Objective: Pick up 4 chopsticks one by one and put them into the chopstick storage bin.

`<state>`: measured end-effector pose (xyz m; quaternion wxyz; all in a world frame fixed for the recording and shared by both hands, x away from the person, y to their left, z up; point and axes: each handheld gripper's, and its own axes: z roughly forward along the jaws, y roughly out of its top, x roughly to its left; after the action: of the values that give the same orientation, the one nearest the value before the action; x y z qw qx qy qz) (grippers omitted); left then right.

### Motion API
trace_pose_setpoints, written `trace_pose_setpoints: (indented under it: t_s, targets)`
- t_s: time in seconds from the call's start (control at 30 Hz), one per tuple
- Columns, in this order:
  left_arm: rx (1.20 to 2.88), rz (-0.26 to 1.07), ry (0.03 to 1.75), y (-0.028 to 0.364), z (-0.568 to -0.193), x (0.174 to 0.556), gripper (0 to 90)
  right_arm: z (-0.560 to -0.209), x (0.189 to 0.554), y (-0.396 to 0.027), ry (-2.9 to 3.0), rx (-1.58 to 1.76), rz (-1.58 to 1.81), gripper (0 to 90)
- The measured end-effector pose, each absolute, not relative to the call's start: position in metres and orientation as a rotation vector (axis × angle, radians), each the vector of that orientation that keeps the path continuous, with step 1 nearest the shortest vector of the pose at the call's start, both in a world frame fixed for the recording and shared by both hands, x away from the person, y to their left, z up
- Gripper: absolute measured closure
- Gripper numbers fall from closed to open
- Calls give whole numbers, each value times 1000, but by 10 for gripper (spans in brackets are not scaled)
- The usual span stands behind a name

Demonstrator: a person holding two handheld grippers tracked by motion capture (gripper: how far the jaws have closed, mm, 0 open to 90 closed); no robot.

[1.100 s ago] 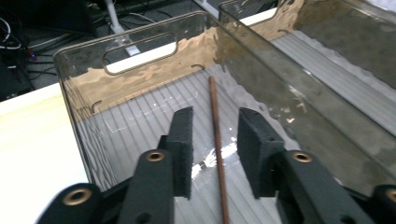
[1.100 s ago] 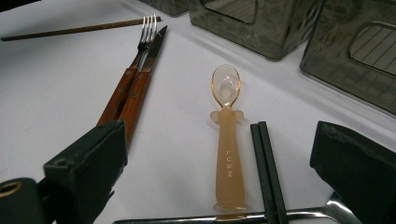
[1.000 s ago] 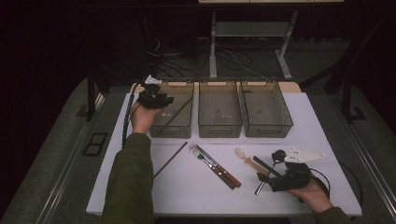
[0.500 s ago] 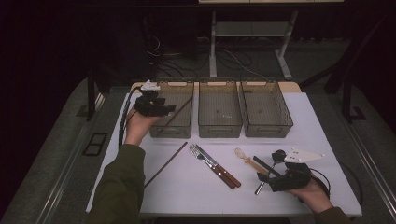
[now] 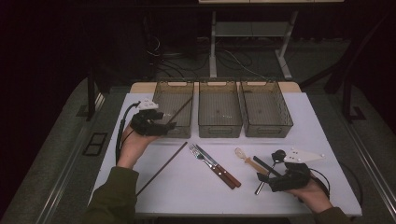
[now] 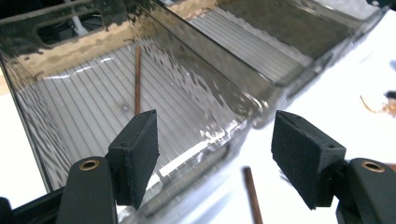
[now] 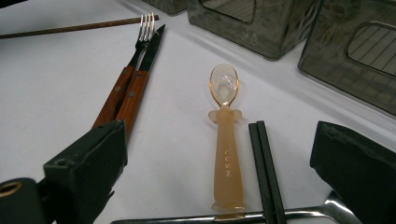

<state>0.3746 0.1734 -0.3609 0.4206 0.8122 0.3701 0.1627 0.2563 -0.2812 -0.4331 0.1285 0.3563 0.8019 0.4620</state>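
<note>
My left gripper hovers at the near left corner of the left smoky bin. Its jaws have just been opening and stand open with nothing between them. A brown chopstick leans inside that bin. A second brown chopstick lies on the white table. My right gripper rests open at the near right. Between its jaws lie a translucent orange spoon and a pair of black chopsticks, untouched.
A wood-handled fork and knife lie side by side mid-table. A metal utensil lies by the right gripper. The middle bin and the right bin stand in a row along the far edge.
My left hand has drawn back from over the left bin toward its near corner, and its jaws have spread wider. The right hand has stayed put.
</note>
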Motion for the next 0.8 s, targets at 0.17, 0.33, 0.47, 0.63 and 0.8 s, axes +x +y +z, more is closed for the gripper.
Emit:
trace_pose_setpoints:
  t_s: [0.17,0.33,0.47,0.63,0.8]
  targets:
    - [2048,408,910,174,-370,359,318,-433,256,-281,2333,1035,1340,42]
    - [2047,383,912,174,-384,347,325,-433,257,-281,2329,1042,1342,42]
    - [2076,389,916,174,-391,338,332,-433,257,-282,2321,1046,1344,42]
    - [2111,392,920,173,-402,326,337,-432,256,-283,2313,1049,1352,42]
    - [2114,377,932,178,-408,316,352,-432,256,-282,2315,1041,1355,42]
